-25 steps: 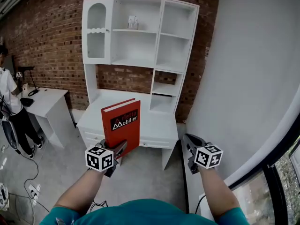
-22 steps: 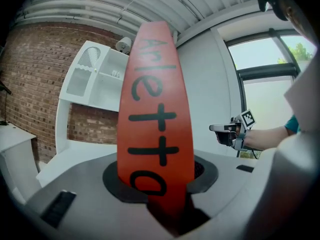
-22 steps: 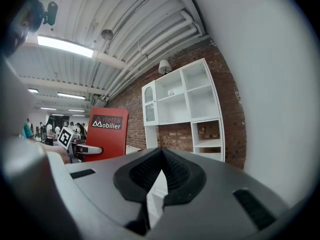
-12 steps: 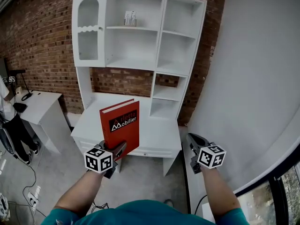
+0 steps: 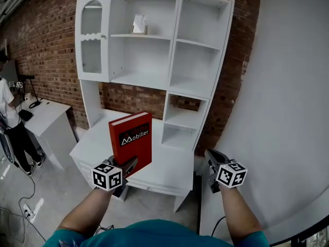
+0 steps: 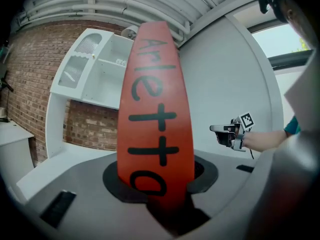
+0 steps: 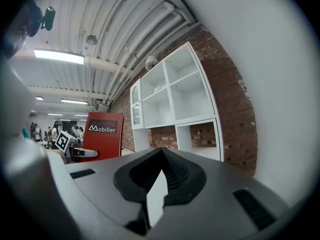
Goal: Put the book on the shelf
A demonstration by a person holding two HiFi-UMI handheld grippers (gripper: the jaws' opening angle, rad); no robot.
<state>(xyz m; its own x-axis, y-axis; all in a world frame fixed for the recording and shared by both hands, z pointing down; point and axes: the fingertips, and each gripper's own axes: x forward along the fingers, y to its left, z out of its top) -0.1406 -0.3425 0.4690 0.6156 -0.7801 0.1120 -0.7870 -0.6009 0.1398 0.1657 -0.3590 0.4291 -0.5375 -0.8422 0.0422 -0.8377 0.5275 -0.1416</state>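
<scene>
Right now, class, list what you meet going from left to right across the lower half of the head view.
In order: person in a white shirt → white side desk → red hardcover book → right gripper → plain white wall.

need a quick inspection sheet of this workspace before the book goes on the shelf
surface: white desk top of the shelf unit, nothing seen on it.
job's things: red book, upright, held in front of the unit, not yet on a shelf.
clutter: one small white item on the upper middle shelf.
claws: left claw shut on the red book's lower edge; right claw shut, holding nothing.
cables: thin cable on the floor at left.
surroundings: brick wall behind, grey wall at right, white side desk and a person at left.
</scene>
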